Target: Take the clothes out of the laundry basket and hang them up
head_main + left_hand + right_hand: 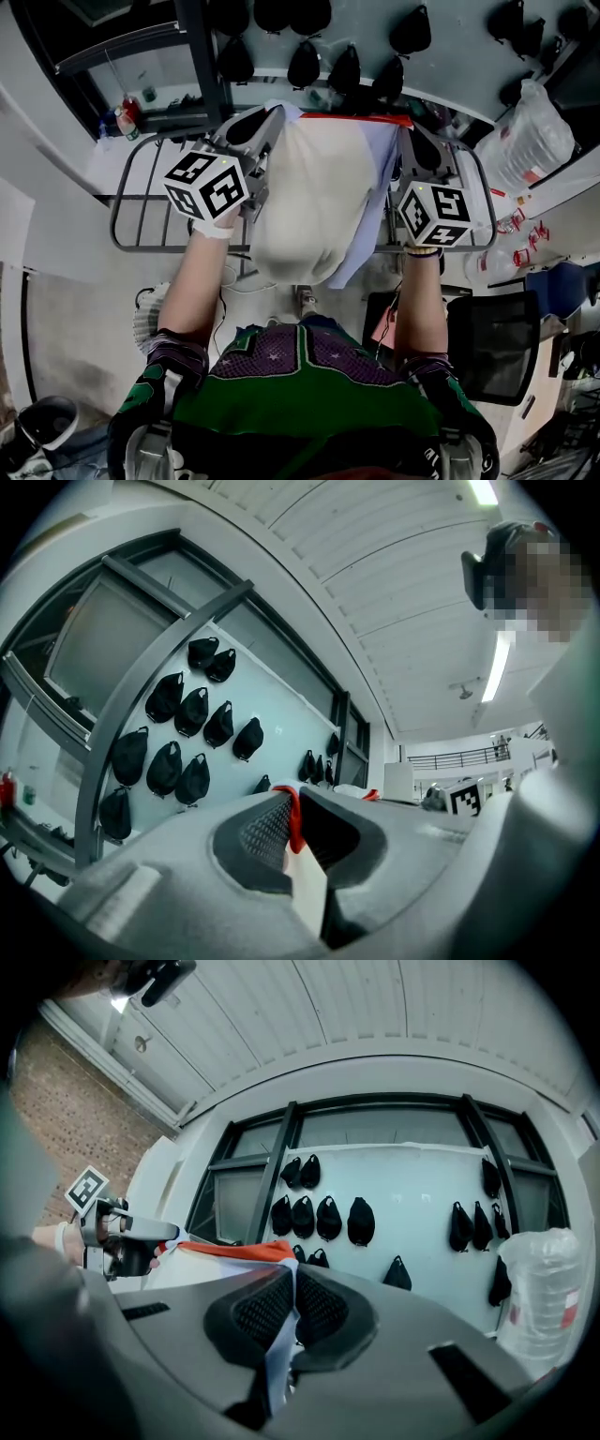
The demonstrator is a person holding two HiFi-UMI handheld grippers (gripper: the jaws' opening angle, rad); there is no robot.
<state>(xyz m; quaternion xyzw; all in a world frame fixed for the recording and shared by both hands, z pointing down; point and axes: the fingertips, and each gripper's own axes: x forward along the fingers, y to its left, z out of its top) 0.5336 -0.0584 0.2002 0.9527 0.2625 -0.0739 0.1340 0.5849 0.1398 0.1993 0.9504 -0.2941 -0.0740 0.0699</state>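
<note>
A cream and pale lilac garment (314, 202) with an orange-red top edge hangs spread between my two grippers, in front of a grey metal rack (141, 202). My left gripper (255, 124) is shut on the garment's upper left corner. In the left gripper view its jaws (293, 825) pinch the red trim and white cloth (307, 892). My right gripper (412, 142) is shut on the upper right corner. The right gripper view shows its jaws (293, 1299) clamped on pale cloth, with the orange edge (234, 1252) running off to the left gripper (122, 1241).
Black caps (305, 64) hang in rows on the wall beyond the rack. A clear plastic bag (530, 141) sits at the right, above a black chair (492, 342). Bottles (122, 117) stand on a ledge at the left. A white slatted object (145, 323) lies by my left elbow.
</note>
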